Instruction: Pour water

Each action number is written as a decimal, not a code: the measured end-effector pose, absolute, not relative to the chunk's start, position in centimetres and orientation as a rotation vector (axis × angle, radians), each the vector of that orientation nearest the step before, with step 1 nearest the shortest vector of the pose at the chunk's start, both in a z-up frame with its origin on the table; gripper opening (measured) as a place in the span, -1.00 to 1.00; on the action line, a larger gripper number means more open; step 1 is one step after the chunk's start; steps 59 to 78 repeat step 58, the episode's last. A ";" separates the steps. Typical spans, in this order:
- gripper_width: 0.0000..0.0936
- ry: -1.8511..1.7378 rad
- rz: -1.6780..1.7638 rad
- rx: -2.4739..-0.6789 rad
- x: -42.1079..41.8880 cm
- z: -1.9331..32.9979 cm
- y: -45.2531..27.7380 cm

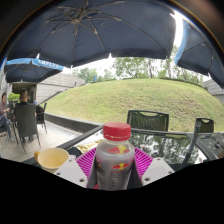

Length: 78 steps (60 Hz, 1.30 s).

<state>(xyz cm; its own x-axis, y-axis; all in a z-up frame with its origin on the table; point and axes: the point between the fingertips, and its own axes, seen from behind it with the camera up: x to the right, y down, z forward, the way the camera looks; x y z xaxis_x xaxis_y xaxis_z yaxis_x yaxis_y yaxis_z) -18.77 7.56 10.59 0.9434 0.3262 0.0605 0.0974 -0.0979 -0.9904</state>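
A clear plastic bottle [113,160] with a red cap and a red and yellow label stands upright between my fingers. My gripper [113,166] is shut on the bottle, with both pink pads [86,160] pressed against its sides. A yellow cup [52,157] stands to the left of the fingers, a little ahead of them, on the table [70,148]. The lower part of the bottle is hidden.
Dark chairs [148,120] stand beyond the table, one more [26,122] at the left with a person [4,108] seated near it. Large blue parasols [95,30] hang overhead. A grassy slope [130,98] rises behind.
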 end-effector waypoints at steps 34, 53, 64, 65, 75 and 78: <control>0.80 -0.475 0.062 -1.650 -13.7 11.4 -8.1; 0.80 -0.373 0.093 -1.683 -10.6 10.3 -12.8; 0.80 -0.321 0.097 -1.699 -9.4 9.5 -12.7; 0.80 -0.321 0.097 -1.699 -9.4 9.5 -12.7; 0.80 -0.321 0.097 -1.699 -9.4 9.5 -12.7; 0.80 -0.321 0.097 -1.699 -9.4 9.5 -12.7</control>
